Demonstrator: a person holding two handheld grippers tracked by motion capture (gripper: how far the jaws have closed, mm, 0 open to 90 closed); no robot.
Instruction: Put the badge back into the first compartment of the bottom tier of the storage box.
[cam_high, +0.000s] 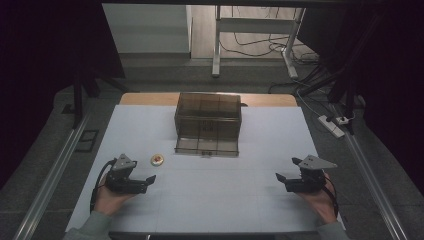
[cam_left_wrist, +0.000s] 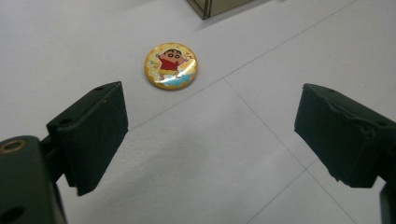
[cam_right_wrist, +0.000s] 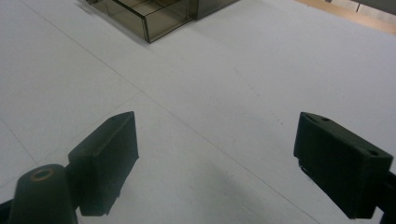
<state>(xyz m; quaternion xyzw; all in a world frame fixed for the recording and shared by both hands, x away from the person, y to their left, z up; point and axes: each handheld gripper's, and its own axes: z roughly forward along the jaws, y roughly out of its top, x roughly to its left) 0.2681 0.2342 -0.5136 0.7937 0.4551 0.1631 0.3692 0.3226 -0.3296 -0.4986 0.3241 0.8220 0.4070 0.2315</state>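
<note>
Left gripper view, item one: your left gripper (cam_left_wrist: 210, 135), jaws spread wide with nothing between them, held low over the bench (cam_left_wrist: 233, 163). Just ahead of the jaws, nearer the left-hand one, lies the round badge (cam_left_wrist: 171, 66), flat on the white surface, printed with a cartoon child in a red shirt. It is apart from both jaws and untouched. Beyond it, at the top edge, sits a corner of the smoky clear drawer box (cam_left_wrist: 210, 7).

Right gripper view, item two: your right gripper (cam_right_wrist: 215, 158), jaws likewise wide apart and empty, hovering over bare bench. Farther off, the open drawer (cam_right_wrist: 154, 16) of the box juts toward you; as far as this view shows, it looks empty.

High view, item three: the left gripper (cam_high: 145, 181) rests in your left hand (cam_high: 112, 197) near the bench's front left, with the badge (cam_high: 157, 160) just beyond it. The right gripper (cam_high: 283, 181) sits in your right hand (cam_high: 317, 200) at the front right, well apart from badge and box. The drawer box (cam_high: 207, 120) stands at the middle of the far side, its lower drawer (cam_high: 206, 146) pulled out toward you.

Status, by judgement: the drawer already stands open and the badge is not yet picked up. Left to do, likely: close the left gripper on the badge, carry it to the drawer, release it inside, and perhaps push the drawer shut.
</note>
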